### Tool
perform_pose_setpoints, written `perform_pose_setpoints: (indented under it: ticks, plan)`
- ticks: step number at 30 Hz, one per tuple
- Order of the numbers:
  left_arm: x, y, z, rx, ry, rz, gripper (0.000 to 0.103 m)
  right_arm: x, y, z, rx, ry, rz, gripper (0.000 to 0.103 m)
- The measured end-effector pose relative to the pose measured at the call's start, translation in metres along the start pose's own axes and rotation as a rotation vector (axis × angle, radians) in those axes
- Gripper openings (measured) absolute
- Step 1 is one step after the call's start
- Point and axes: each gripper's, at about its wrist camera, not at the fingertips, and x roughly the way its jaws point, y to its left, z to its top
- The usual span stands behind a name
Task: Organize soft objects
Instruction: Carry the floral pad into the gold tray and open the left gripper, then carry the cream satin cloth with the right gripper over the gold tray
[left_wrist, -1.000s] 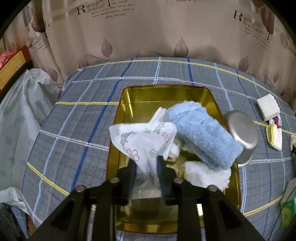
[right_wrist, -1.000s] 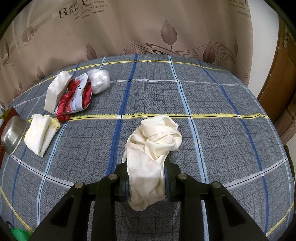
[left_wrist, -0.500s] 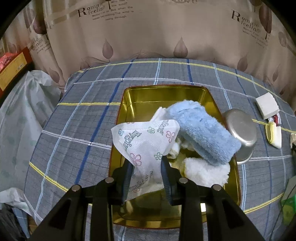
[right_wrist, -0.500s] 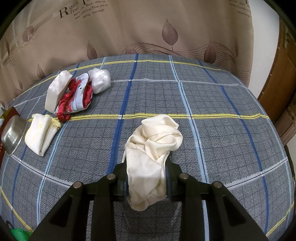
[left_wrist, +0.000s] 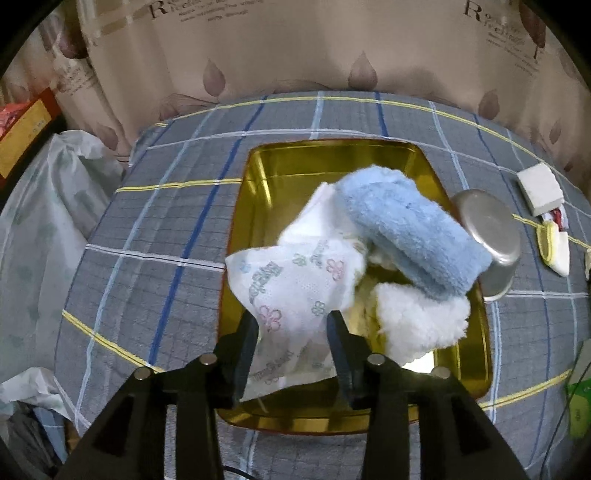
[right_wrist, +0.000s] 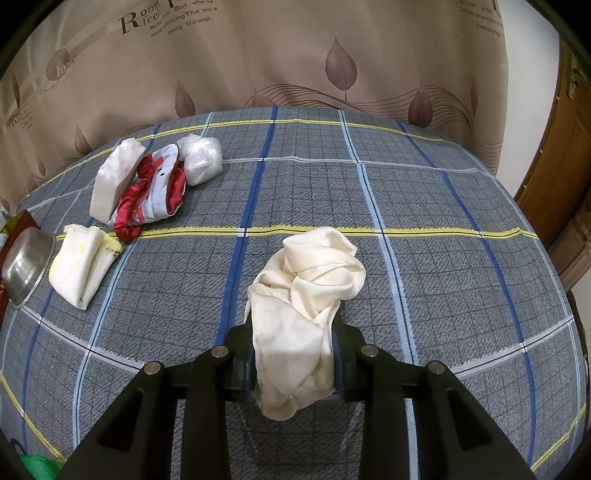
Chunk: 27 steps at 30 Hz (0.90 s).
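In the left wrist view a gold tray (left_wrist: 332, 158) holds a blue towel roll (left_wrist: 410, 236), a white fluffy cloth (left_wrist: 417, 321) and a white flower-printed tissue pack (left_wrist: 295, 288). My left gripper (left_wrist: 291, 332) stands over the tray's near end with its jaws spread; the tissue pack lies between them. In the right wrist view my right gripper (right_wrist: 293, 343) is shut on a cream silky cloth (right_wrist: 310, 288), held above the plaid tabletop.
A steel bowl (left_wrist: 487, 236) sits against the tray's right side. On the plaid table lie a folded yellow-edged cloth (right_wrist: 81, 266), a red-white-blue cloth (right_wrist: 155, 188), a white folded block (right_wrist: 114, 181) and a clear plastic bundle (right_wrist: 201, 158). A curtain hangs behind.
My left gripper's jaws have spread apart and the tissue pack has settled lower into the tray. The right gripper keeps its hold on the cream cloth, almost still.
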Motion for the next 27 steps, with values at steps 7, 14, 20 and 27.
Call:
perform_pose_setpoints:
  ticks: [7, 14, 20, 27]
  plan:
    - [-0.002, 0.005, -0.002, -0.013, 0.009, -0.011, 0.042, 0.0, 0.001, 0.0, -0.001, 0.0, -0.001, 0.029]
    - [-0.017, 0.007, -0.008, 0.006, -0.054, 0.013, 0.042, 0.0, 0.001, 0.0, -0.001, 0.001, 0.0, 0.029]
    - [-0.031, 0.015, -0.015, 0.006, -0.133, 0.072, 0.042, 0.001, -0.001, 0.002, -0.002, 0.013, 0.02, 0.032]
    - [-0.035, 0.046, -0.021, -0.106, -0.16, 0.042, 0.042, 0.003, 0.002, 0.008, -0.013, 0.056, 0.001, 0.032]
